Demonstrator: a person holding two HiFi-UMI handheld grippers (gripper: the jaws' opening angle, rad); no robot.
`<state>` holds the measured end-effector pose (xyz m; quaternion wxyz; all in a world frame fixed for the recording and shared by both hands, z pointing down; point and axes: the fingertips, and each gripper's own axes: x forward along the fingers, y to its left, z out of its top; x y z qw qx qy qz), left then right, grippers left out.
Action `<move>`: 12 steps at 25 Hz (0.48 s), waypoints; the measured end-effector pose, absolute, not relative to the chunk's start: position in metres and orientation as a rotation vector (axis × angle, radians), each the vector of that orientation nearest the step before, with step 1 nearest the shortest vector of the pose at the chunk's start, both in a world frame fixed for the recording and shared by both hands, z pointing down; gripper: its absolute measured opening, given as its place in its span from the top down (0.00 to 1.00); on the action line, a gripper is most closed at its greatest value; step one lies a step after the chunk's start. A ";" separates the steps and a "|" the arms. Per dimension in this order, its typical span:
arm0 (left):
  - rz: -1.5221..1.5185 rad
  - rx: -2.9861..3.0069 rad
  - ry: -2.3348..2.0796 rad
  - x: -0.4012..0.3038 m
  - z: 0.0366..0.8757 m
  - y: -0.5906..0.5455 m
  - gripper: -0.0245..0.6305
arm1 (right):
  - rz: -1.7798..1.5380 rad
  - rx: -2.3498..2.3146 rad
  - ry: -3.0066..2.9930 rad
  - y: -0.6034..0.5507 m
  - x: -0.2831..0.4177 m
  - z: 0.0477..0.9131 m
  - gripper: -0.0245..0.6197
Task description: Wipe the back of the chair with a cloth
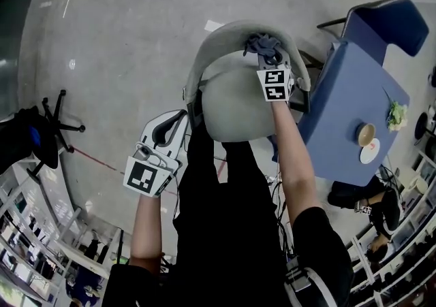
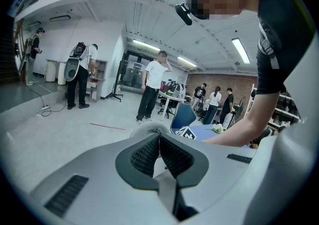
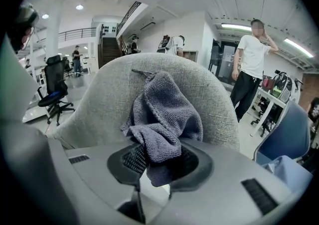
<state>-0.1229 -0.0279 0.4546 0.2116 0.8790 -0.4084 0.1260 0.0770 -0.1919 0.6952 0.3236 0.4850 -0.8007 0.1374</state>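
Note:
The grey fabric chair stands in front of me, its curved back filling the right gripper view. My right gripper is shut on a grey-blue cloth and presses it against the inner face of the chair back near the top rim; the cloth shows bunched there in the head view. My left gripper hangs left of the chair seat, apart from it, its jaws closed together on nothing.
A blue table with a bowl and a plate stands right of the chair, a blue chair behind it. A black office chair is at far left. People stand across the room.

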 end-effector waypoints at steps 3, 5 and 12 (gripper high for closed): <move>0.368 2.453 -1.126 -0.127 0.456 -0.029 0.92 | 0.364 1.261 -2.110 -0.194 0.068 0.696 0.78; 0.333 2.437 -1.150 -0.127 0.453 -0.034 0.92 | 0.366 1.246 -2.117 -0.194 0.060 0.698 0.78; 0.324 2.420 -1.166 -0.134 0.455 -0.034 0.92 | 0.350 1.207 -2.137 -0.193 0.038 0.706 0.78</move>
